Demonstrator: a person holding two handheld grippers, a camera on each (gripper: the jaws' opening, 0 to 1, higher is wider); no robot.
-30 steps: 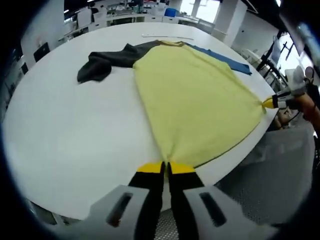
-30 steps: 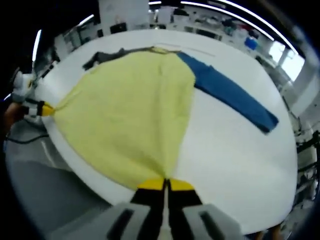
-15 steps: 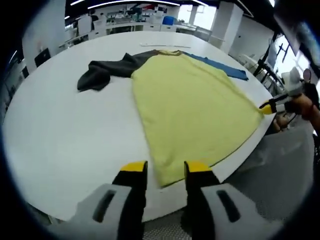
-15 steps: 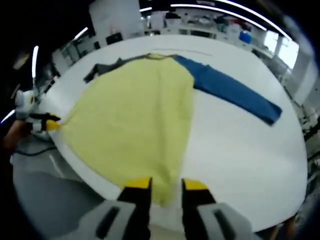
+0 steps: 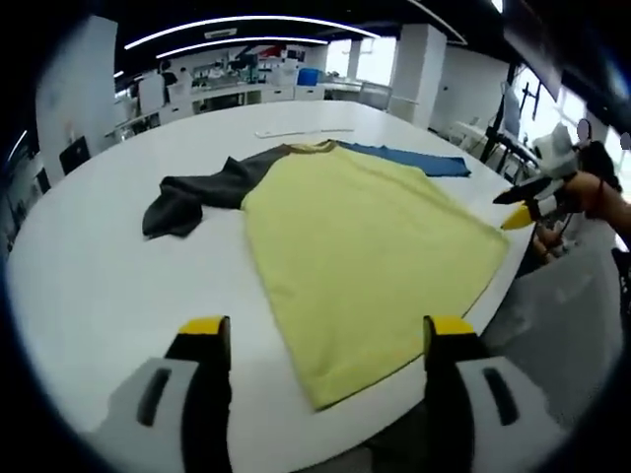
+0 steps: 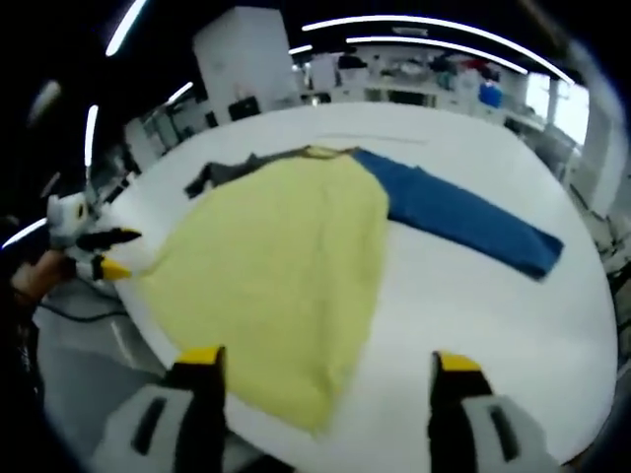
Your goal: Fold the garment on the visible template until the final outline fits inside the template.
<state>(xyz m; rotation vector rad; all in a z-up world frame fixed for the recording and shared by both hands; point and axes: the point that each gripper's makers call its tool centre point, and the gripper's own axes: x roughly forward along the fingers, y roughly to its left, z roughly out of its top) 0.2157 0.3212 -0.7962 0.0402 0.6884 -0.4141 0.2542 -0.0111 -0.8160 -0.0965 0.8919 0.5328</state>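
Observation:
A garment with a yellow body (image 5: 365, 246), a dark grey sleeve (image 5: 192, 197) and a blue sleeve (image 5: 414, 158) lies spread flat on the round white table (image 5: 89, 286). Its hem reaches the near table edge. My left gripper (image 5: 327, 335) is open, above and just short of one hem corner, holding nothing. It also appears at the left of the right gripper view, left gripper (image 6: 108, 252), open. My right gripper (image 6: 328, 361) is open over the other hem corner of the yellow body (image 6: 286, 266), with the blue sleeve (image 6: 463, 212) to the right and the grey sleeve (image 6: 222, 172) far left. In the left gripper view the right gripper (image 5: 521, 205) stands open in a hand.
A thin pale strip (image 5: 301, 131) lies on the table beyond the collar. The table edge (image 5: 463, 325) runs right under the hem, with grey floor (image 5: 562, 315) below. Desks and chairs (image 5: 237, 84) stand far behind.
Both grippers were shut on the hem corners, then opened, let go and drew back. The hem has settled flat on the table.

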